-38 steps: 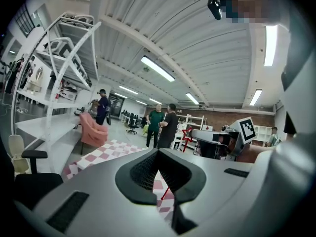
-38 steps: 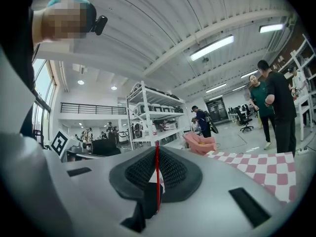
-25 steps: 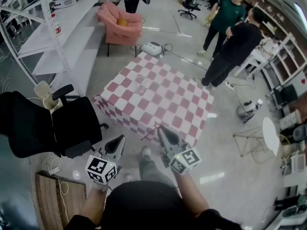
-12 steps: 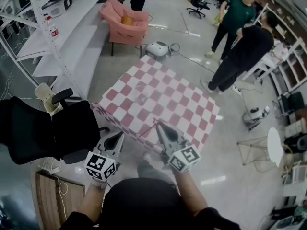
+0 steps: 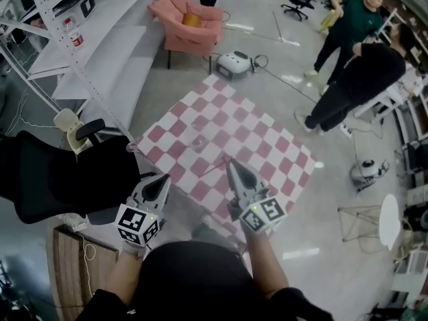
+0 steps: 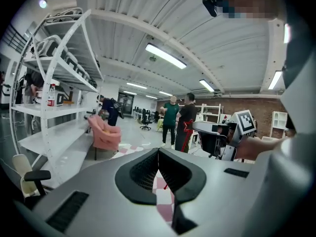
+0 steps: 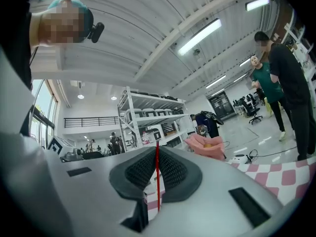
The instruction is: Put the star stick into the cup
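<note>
One stick (image 7: 157, 172), pinched in my right jaws; my left jaws pressed together, empty. One cup (image 5: 198, 141) on the tabletop (image 5: 267, 146), apart from the stick: insertion not yet done.

Your right gripper (image 7: 157, 154) has its jaws pinched tight on the red stick (image 7: 158, 186), which runs straight up between the pads. Beyond them, a pink armchair (image 7: 207, 148) sits beside white shelving (image 7: 148, 113), and the red-checked tabletop (image 7: 291, 174) shows at lower right.
</note>
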`<state>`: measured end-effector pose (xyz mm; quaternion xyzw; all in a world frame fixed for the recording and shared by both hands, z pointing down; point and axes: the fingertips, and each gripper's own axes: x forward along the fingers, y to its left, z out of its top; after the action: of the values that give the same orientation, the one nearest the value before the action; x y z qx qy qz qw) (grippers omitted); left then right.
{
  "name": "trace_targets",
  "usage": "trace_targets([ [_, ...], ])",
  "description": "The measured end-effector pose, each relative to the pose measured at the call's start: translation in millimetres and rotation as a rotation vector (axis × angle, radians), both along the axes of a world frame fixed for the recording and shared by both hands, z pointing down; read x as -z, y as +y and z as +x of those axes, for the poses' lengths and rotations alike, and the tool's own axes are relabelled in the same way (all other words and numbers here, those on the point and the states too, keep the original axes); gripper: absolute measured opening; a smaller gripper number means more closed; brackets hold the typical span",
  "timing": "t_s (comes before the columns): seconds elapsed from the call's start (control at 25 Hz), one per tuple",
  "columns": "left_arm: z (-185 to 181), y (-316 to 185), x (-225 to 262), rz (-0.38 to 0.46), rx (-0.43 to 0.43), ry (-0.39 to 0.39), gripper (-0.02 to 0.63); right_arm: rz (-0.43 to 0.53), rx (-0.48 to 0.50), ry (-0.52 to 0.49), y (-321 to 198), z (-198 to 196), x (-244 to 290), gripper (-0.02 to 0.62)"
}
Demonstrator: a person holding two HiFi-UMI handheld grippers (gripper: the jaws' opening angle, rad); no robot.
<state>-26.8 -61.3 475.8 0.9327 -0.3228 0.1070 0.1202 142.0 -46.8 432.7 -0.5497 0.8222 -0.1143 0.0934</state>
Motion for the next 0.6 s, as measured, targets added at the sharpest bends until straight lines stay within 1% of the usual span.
trace_targets([
  [0.12,6.0,-7.6,-3.2,-0.006,0.024,-0.02,0.043,-0.001,0.014,-0.008,-16.1,13.0,-3.4,0.026],
  [0.28,5.1,-15.0,-7.2,-0.014,0.057,-0.042,0.043,0.0,0.028,-0.027,-39.7,23.0,-4.5,0.026],
  [0.6,-8.5,-36.5,-7.1,-0.034,0.104,-0.044,0.043,0.005,0.025,-0.029,-79.8,29.2,2.8,0.026],
])
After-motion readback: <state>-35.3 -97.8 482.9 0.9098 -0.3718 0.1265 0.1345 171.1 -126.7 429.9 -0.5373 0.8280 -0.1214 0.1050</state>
